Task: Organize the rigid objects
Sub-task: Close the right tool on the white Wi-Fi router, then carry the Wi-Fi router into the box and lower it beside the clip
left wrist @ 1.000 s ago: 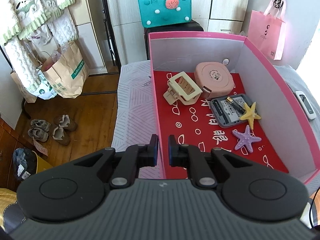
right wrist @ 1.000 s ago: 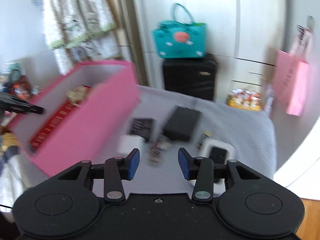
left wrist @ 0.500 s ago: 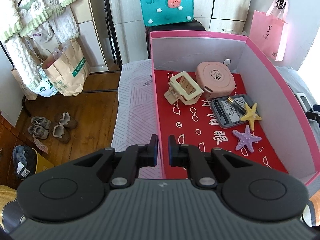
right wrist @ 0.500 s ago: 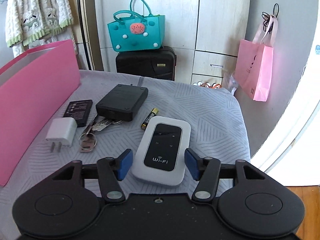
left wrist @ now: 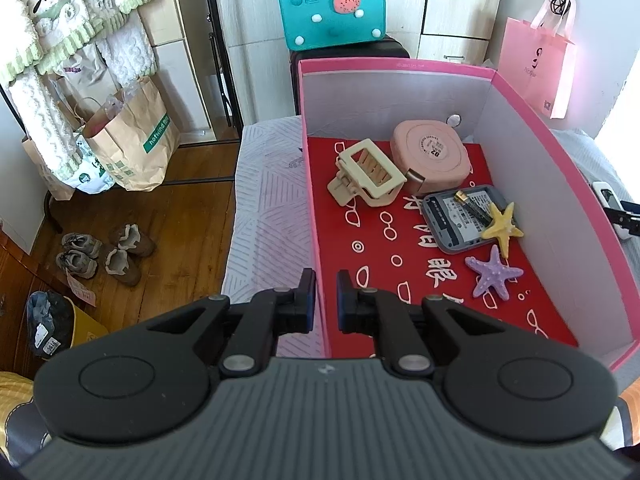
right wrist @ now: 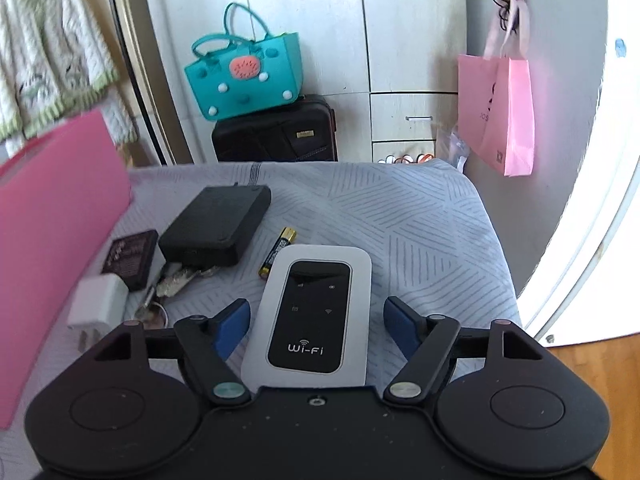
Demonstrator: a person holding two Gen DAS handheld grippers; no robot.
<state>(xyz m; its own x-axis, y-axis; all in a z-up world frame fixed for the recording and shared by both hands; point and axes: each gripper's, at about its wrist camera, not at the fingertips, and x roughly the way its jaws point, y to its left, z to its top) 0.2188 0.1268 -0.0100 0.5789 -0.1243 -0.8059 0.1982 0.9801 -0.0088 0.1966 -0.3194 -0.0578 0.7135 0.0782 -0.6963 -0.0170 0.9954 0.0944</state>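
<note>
My left gripper is shut on the near left wall of the pink box. The box holds a cream hair claw, a pink round case, a grey device back with a battery on it, a yellow starfish and a purple starfish. My right gripper is open with its fingers on either side of a white Wi-Fi router lying on the bed, not touching it.
On the grey bedspread lie a black box, an AA battery, a dark flat pack, a white charger plug and keys. The pink box wall stands at the left. A black suitcase stands beyond.
My right gripper swung from the pink box to the bed, dropped over the Wi-Fi router and opened wider around it. My left gripper stayed on the box wall.
</note>
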